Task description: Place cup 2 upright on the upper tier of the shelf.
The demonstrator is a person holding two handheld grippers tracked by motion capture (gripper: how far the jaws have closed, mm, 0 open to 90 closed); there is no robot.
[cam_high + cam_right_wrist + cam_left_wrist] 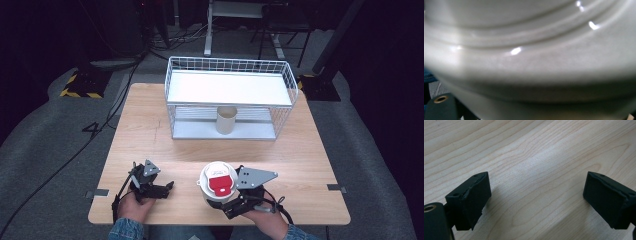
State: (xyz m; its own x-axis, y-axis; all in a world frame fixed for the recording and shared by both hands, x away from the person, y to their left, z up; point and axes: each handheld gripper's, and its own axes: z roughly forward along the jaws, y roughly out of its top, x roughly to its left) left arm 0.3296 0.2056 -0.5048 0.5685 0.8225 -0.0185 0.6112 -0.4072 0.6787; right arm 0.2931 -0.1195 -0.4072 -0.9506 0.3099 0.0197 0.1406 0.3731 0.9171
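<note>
Tub (218,181) with red-labelled lid sits at table's (150,130) near edge, clamped by right gripper (227,200). Left gripper (167,189) spread, empty. Risk: glossy wall may slip if lifted.

- The white round plastic container with a red-labelled lid (531,62) sits so close in the right gripper view that it blurs and runs past every edge.
- That container covers the right gripper (222,200) jaws in the high view; their grip cannot be told.
- The lid's label print is too small to read.
- The person's denim sleeves (125,231) are cut off by the bottom edge.
</note>
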